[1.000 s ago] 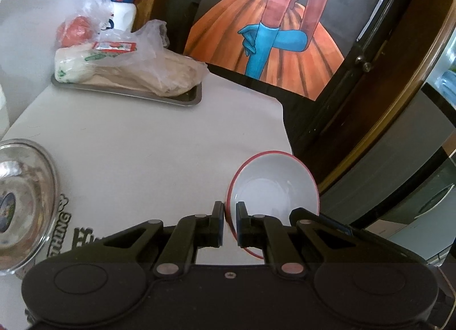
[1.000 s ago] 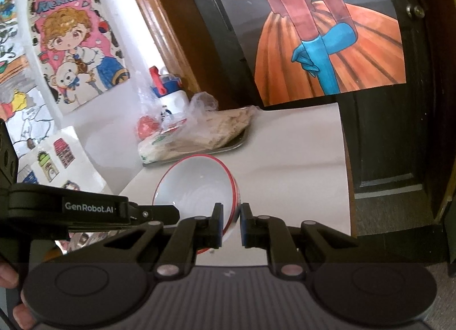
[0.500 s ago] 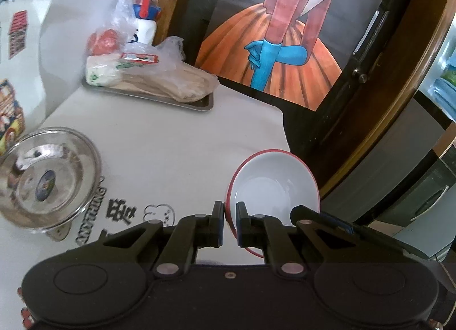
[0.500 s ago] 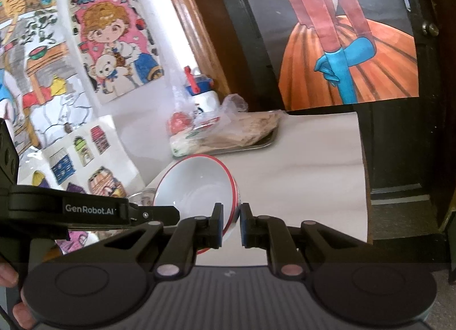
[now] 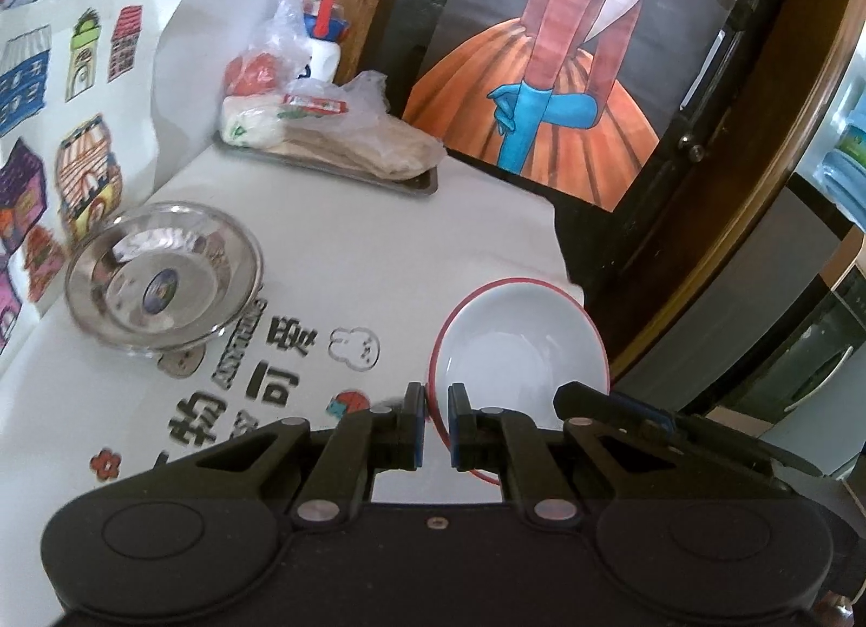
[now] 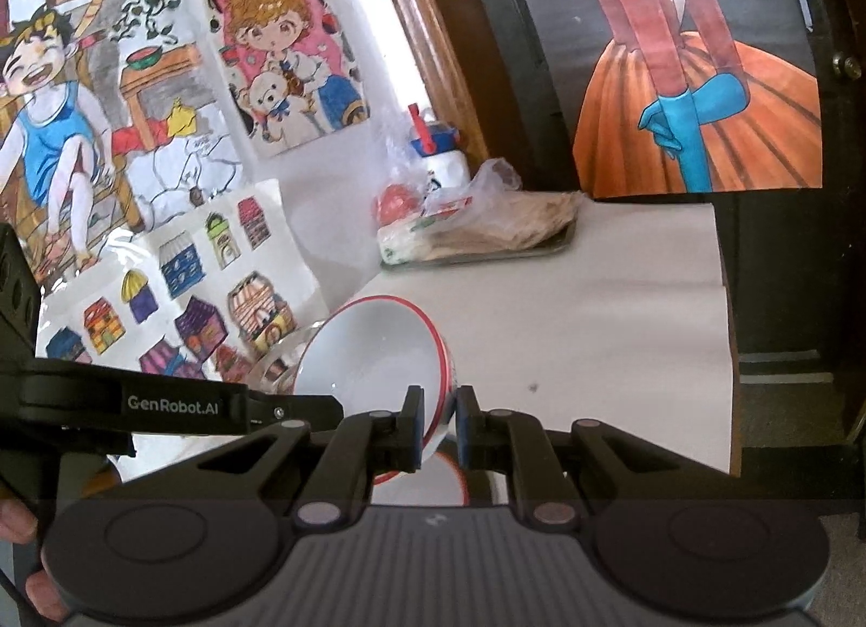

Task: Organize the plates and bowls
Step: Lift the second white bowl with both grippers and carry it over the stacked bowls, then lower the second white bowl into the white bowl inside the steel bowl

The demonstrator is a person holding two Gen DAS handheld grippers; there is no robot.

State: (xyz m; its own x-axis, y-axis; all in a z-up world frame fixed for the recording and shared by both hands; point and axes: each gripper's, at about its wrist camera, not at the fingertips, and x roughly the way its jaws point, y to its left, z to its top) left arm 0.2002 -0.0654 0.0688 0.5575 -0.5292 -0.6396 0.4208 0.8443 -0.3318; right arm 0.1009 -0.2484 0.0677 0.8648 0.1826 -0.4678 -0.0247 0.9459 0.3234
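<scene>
My left gripper (image 5: 433, 424) is shut on the left rim of a white bowl with a red rim (image 5: 519, 340), held above the table's right side. My right gripper (image 6: 437, 424) is shut on the right rim of the same white bowl (image 6: 373, 351); the bowl tilts up to the left between the two. A shiny steel bowl (image 5: 162, 283) stands on the white table (image 5: 379, 248) at the left, partly hidden behind the white bowl in the right wrist view. Another red-rimmed white dish (image 6: 422, 481) shows just under the right gripper.
A metal tray (image 5: 417, 183) with bagged food (image 5: 335, 134) and a bottle (image 5: 322, 37) stands at the table's far end by the wall. The table's right edge (image 5: 563, 259) drops off to a dark door. Drawings cover the left wall (image 6: 162, 140).
Both grippers have drawn back and up with the white bowl. More of the table and left wall shows now, and the steel bowl sits farther into the left wrist view.
</scene>
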